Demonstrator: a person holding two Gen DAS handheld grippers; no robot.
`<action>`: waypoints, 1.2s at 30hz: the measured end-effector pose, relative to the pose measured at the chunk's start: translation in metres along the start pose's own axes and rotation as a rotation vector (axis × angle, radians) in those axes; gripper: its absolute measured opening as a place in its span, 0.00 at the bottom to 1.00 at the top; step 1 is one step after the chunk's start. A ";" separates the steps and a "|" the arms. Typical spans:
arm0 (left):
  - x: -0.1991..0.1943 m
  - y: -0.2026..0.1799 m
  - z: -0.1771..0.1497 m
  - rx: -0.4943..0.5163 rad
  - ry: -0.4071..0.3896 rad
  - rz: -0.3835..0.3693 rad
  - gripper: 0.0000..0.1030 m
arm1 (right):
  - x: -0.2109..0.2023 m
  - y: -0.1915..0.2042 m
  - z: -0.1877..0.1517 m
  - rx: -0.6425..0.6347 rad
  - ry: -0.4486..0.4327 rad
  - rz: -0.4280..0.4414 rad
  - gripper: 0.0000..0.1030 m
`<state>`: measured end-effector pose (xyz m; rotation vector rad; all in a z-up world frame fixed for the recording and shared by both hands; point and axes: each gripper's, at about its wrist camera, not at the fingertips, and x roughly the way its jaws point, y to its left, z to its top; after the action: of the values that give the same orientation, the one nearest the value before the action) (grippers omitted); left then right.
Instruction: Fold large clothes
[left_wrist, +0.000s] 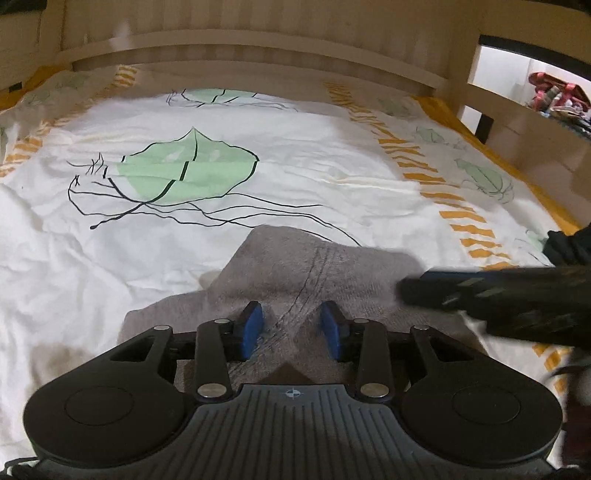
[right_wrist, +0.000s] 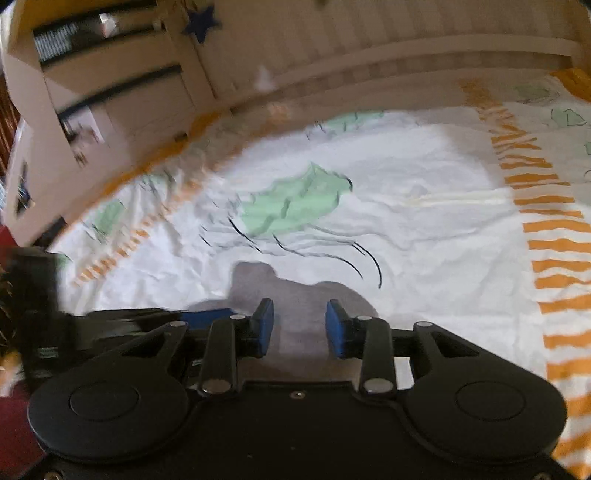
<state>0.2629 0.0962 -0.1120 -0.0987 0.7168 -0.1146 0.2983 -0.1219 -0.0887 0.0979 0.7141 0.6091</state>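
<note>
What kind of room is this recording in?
Most likely a bedroom: a bed with a leaf-print cover, a pale wooden headboard behind it, and shelves beside it. A grey garment lies on the cover.

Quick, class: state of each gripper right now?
Left gripper: jaws partly open over the grey garment, gripping nothing.
Right gripper: jaws partly open, nothing between them.

1 grey garment (left_wrist: 295, 266), 1 leaf-print bedsheet (left_wrist: 110, 258), 2 grippers: left gripper (left_wrist: 291, 326), right gripper (right_wrist: 300, 325)
</note>
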 end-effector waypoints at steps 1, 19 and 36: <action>0.001 0.001 0.001 -0.002 0.003 0.005 0.35 | 0.011 -0.001 -0.002 -0.009 0.023 -0.014 0.41; -0.086 0.078 -0.018 -0.294 0.018 -0.078 0.88 | -0.038 -0.027 -0.013 0.174 -0.061 0.103 0.84; -0.040 0.069 -0.061 -0.342 0.216 -0.235 0.96 | 0.022 -0.052 -0.055 0.473 0.086 0.385 1.00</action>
<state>0.1980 0.1668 -0.1404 -0.5048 0.9350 -0.2293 0.3015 -0.1594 -0.1579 0.6625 0.9219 0.8038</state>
